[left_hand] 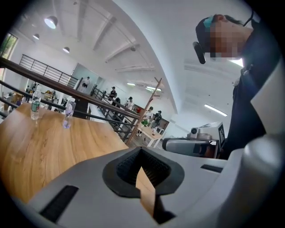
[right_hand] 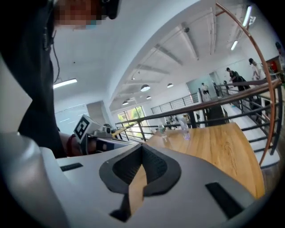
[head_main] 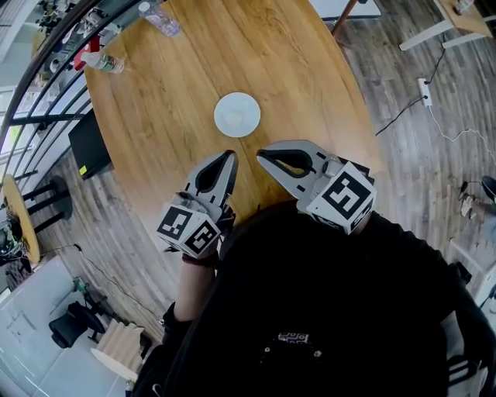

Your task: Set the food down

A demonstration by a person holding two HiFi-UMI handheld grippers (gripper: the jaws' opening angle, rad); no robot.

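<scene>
Left gripper [head_main: 229, 155] and right gripper [head_main: 262, 156] hover at six o'clock of the white plate [head_main: 218, 115]. Both are pinched together and empty, probably with nothing left to carry.

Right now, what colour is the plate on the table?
White; the head view shows the plate best.

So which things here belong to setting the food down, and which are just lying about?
Job: white plate; left gripper and right gripper, both shut and empty; food not made out.
Lying about: clear bottle, green-labelled bottle, both at the far edge of the table.
</scene>
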